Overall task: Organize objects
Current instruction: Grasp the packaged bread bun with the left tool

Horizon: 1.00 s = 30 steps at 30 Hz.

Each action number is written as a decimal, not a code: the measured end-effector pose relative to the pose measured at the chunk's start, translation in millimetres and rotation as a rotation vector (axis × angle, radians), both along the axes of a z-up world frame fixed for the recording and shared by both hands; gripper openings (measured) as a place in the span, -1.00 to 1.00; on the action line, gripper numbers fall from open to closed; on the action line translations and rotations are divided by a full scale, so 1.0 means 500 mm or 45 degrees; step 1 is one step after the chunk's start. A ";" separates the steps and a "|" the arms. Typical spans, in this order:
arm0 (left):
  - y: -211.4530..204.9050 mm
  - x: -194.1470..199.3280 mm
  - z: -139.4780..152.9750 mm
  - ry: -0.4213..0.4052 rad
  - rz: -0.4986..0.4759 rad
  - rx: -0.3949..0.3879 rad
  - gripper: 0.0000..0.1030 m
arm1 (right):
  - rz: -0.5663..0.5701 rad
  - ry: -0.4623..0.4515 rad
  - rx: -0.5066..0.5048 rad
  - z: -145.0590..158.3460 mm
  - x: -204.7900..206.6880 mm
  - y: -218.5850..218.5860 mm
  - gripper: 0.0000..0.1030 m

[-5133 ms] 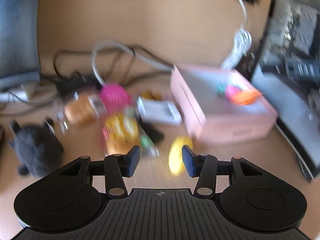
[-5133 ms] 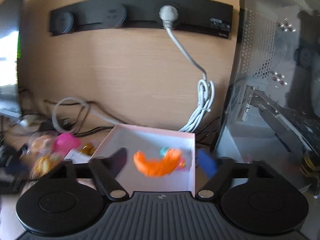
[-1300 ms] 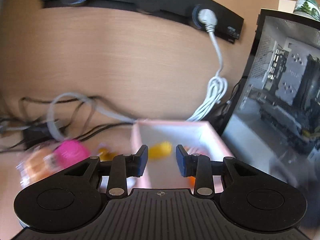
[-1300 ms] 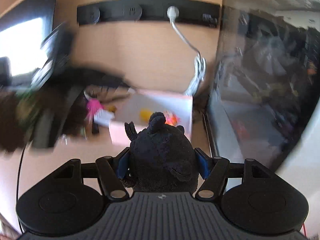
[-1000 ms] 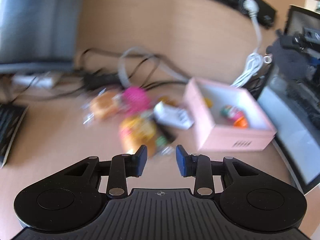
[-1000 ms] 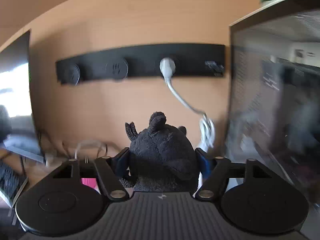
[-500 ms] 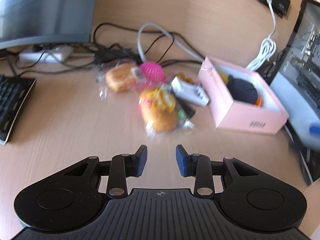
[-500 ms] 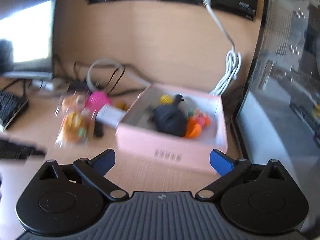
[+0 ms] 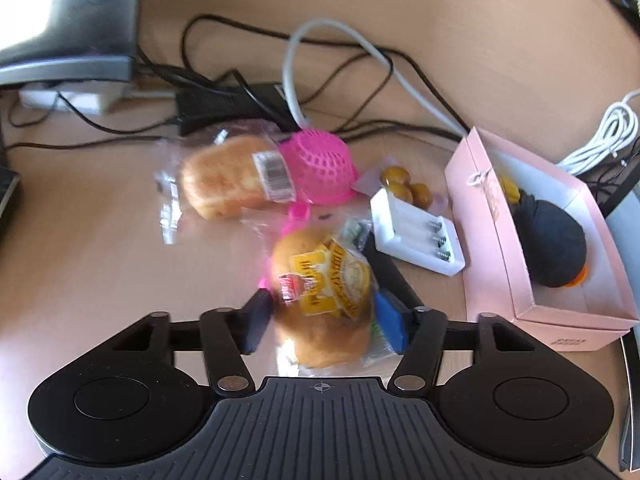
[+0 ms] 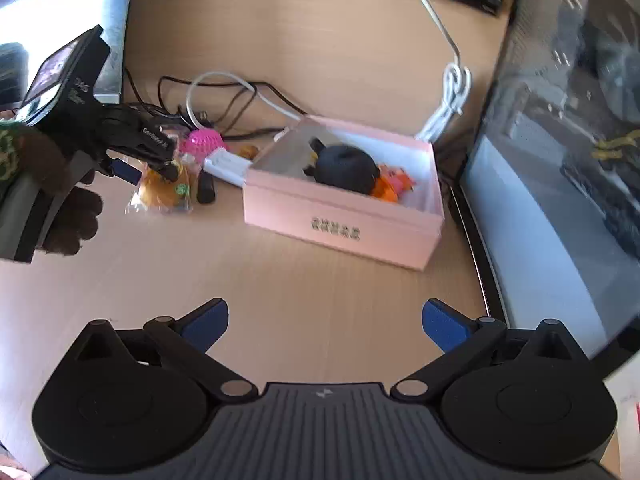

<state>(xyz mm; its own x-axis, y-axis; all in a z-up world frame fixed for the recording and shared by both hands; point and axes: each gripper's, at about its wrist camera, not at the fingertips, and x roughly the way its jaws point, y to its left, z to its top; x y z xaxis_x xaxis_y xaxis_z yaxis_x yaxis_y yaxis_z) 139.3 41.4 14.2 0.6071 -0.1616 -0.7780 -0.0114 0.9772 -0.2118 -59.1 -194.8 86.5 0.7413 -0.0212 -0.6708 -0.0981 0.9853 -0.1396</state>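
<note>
Wrapped bun [image 9: 324, 300] lies on the desk [image 9: 100, 264] between the left gripper's [image 9: 322, 320] spread fingers, seemingly not yet pinched, near the pink box [image 10: 340, 220] holding a black plush toy [image 10: 346, 168]. The right gripper [image 10: 324, 326] hangs wide open and empty before that box.

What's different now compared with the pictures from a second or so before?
The right hand-held gripper let go of the black plush toy, which now lies in the pink box, and stands open and empty. The left hand-held gripper came down around the wrapped bun, fingers not yet closed. The second bun and pink strainer stayed put.
</note>
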 end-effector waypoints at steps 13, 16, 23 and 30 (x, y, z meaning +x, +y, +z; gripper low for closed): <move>0.032 -0.068 0.015 0.027 0.013 -0.050 0.05 | -0.017 -0.094 0.000 0.055 0.066 -0.044 1.00; 0.058 -0.123 0.028 0.010 -0.016 -0.072 0.05 | 0.006 -0.171 0.008 0.093 0.150 -0.037 1.00; 0.121 -0.228 0.069 -0.021 -0.063 -0.148 0.04 | 0.058 -0.212 -0.142 0.087 0.384 0.010 0.97; 0.190 -0.288 0.094 -0.034 0.007 -0.174 0.05 | -0.046 0.049 -0.171 -0.013 0.541 -0.005 0.64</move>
<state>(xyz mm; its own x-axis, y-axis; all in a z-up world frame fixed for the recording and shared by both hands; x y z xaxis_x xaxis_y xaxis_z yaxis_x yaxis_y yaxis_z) -4.9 136.5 61.0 0.6286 -0.2617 -0.7324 -0.0092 0.9391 -0.3434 211.4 -197.4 80.2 0.7125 -0.1390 -0.6878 -0.0709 0.9609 -0.2677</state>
